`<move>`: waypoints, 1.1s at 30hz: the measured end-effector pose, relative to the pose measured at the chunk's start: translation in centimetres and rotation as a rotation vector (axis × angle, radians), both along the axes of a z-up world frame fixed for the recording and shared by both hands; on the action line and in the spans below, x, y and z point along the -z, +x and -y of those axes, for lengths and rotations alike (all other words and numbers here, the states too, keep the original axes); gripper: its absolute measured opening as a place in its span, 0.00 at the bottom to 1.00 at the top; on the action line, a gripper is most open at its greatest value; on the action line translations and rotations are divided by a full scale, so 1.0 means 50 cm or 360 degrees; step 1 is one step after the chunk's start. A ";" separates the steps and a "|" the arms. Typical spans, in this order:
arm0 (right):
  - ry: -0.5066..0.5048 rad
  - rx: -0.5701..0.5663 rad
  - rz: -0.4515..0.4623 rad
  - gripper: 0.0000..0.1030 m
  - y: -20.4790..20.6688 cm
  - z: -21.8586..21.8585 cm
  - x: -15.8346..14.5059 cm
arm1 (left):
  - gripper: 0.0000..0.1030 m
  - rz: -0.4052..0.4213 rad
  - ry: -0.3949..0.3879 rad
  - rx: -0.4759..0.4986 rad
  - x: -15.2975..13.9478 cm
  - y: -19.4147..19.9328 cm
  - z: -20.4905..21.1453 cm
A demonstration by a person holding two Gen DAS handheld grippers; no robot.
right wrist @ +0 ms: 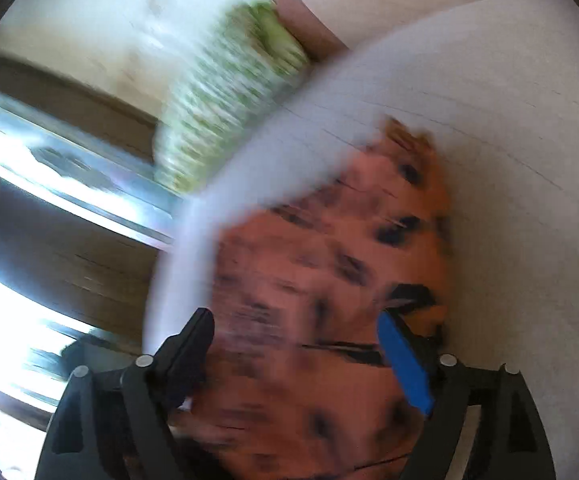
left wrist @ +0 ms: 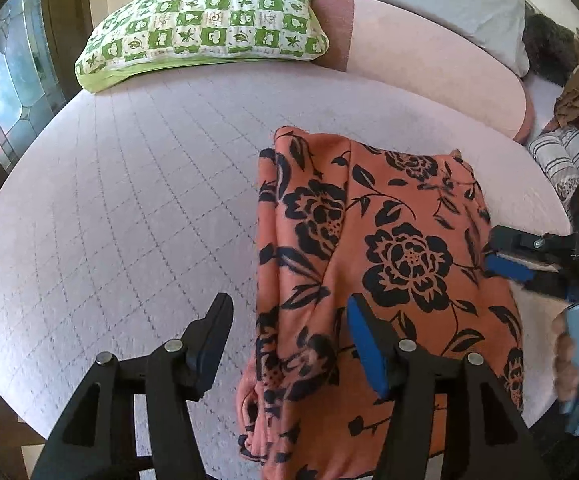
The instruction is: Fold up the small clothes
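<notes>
Across the lower right of the left wrist view, an orange floral garment point(left wrist: 373, 280) is lying partly folded on a quilted bed point(left wrist: 129, 208), with a green pillow point(left wrist: 205, 20) in the upper left. Judging the next fold: both grippers should be pinching matching corners and carrying them over evenly. Left gripper point(left wrist: 289, 344) is hovering with fingers wide apart, holding nothing. Right gripper point(right wrist: 295, 356), in a blurred view, is showing fingers apart over the cloth; contact unclear.

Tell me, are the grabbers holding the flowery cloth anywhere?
No. The left gripper is open above the cloth. The right gripper is open too; nothing is pinched.
</notes>
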State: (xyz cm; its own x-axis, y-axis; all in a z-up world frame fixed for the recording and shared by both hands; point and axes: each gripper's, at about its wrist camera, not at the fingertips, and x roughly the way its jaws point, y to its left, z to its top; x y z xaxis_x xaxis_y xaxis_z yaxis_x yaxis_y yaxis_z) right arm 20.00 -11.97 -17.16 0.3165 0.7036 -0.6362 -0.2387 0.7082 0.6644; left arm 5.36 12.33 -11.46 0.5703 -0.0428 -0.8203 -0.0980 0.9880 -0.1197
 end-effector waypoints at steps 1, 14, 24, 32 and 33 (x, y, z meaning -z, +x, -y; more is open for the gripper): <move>0.0062 0.0050 -0.0015 0.81 0.001 0.007 0.014 | 0.58 0.0006 -0.0003 0.0002 -0.003 -0.003 -0.003; 0.0048 0.0012 0.0067 0.83 -0.061 -0.013 -0.048 | 0.60 0.0003 0.0026 0.0010 -0.012 -0.027 -0.004; 0.0047 -0.0084 0.0130 0.85 -0.114 0.004 -0.030 | 0.66 -0.0018 0.0088 0.0015 0.008 -0.032 0.013; 0.0003 -0.0092 0.0090 0.85 -0.154 0.048 -0.044 | 0.66 -0.0001 0.0129 0.0044 -0.001 -0.037 0.041; -0.0023 -0.0089 0.0097 0.85 -0.167 0.061 -0.042 | 0.66 0.0008 0.0147 0.0053 -0.006 -0.038 0.045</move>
